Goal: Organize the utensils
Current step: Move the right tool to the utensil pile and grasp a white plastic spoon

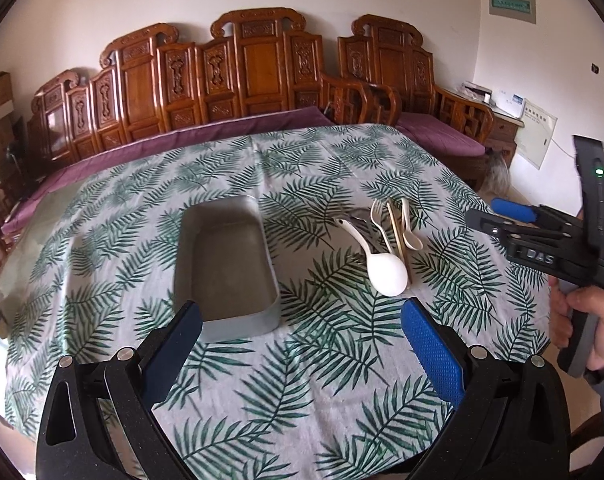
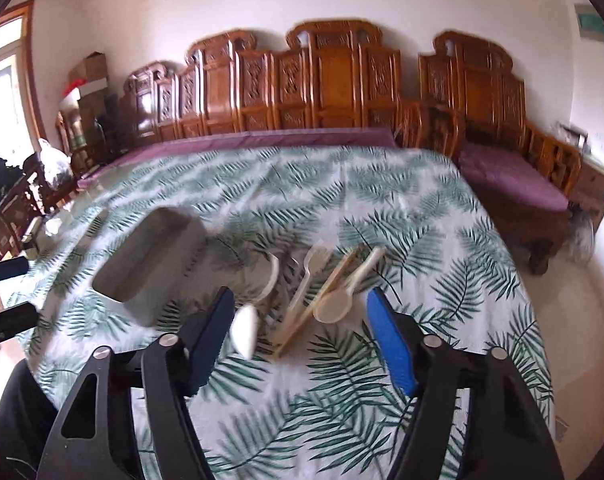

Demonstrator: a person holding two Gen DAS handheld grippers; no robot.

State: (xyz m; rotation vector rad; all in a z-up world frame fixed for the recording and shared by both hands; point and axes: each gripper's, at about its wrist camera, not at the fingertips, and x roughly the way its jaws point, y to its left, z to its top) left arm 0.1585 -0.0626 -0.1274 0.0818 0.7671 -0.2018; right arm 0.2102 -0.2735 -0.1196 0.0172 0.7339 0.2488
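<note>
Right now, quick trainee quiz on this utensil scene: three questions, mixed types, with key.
1. True or false: the grey tray already holds utensils.
2. The white spoon lies on which side of the tray in the left wrist view? A) left B) right
3. Fill in: the tablecloth has a green ____ print.

Key: 1 false, it is empty. 2 B. 3 leaf.
</note>
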